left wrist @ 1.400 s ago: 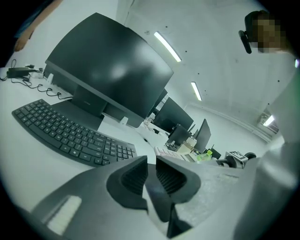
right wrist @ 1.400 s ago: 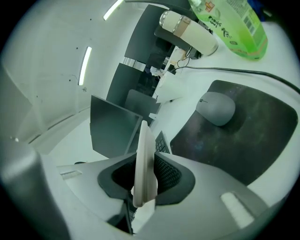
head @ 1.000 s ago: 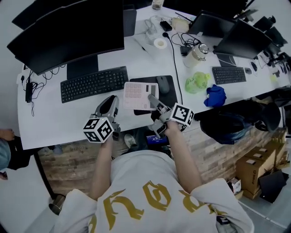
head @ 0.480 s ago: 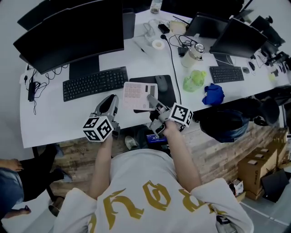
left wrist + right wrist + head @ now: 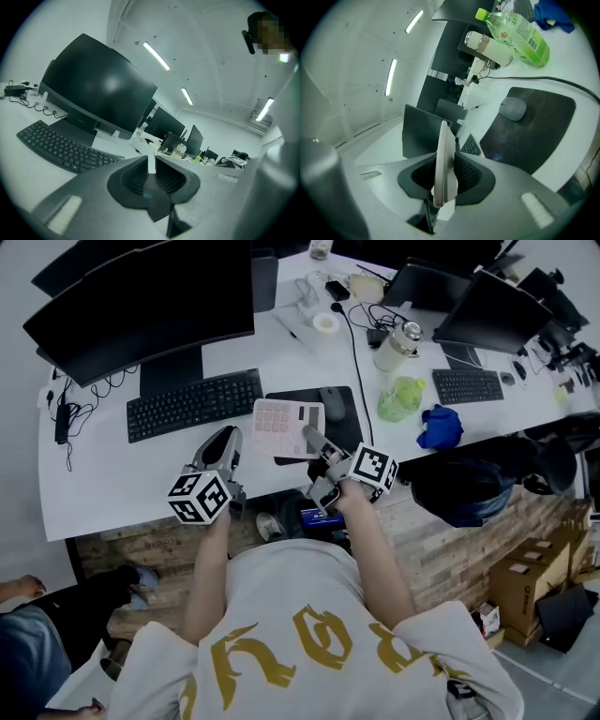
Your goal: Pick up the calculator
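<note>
The calculator [image 5: 286, 426], pale pink with a grey display, is held over the left edge of the black mouse pad [image 5: 349, 432] in the head view. My right gripper [image 5: 314, 439] is shut on its near right corner. In the right gripper view the calculator [image 5: 444, 154] shows edge-on, standing upright between the two ribbed pads of the right gripper [image 5: 445, 177]. My left gripper [image 5: 223, 435] hovers over the white desk near the front edge, left of the calculator. The left gripper [image 5: 151, 165] is shut, with only a thin slit between its pads and nothing in them.
A black keyboard [image 5: 194, 405] and a large monitor [image 5: 141, 306] lie beyond the left gripper. A grey mouse [image 5: 331, 403] sits on the pad. A green bottle [image 5: 399, 397], a blue cloth [image 5: 441, 430] and a flask [image 5: 394, 345] stand to the right. Cables run across the back.
My right gripper keeps its hold on the calculator, almost unmoved against the pad. The left gripper stays in place. A person at the lower left has moved along the floor.
</note>
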{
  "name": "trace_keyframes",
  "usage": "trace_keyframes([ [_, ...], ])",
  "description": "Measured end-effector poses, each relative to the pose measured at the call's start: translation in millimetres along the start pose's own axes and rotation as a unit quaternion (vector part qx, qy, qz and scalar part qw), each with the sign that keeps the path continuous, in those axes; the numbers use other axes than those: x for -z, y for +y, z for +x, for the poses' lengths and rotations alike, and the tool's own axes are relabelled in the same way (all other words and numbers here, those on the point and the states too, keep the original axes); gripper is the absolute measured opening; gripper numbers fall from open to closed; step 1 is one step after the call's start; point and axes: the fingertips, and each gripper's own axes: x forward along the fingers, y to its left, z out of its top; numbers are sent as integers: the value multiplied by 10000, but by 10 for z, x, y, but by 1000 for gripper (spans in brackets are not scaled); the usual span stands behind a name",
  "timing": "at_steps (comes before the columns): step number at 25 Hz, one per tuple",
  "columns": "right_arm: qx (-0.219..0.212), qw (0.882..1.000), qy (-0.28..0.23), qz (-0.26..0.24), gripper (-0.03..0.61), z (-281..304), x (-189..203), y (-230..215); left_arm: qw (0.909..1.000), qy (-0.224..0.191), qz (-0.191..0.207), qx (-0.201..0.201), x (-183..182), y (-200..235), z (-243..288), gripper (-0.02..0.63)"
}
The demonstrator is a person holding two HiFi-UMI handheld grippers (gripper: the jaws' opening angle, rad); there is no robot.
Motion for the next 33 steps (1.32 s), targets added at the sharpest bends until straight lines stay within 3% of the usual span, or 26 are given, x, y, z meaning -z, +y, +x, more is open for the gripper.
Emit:
trace_keyframes([
  [33,127,9999,89,68,103,74,-17,-154,9998,136,-123,-96,118,107,69,43],
])
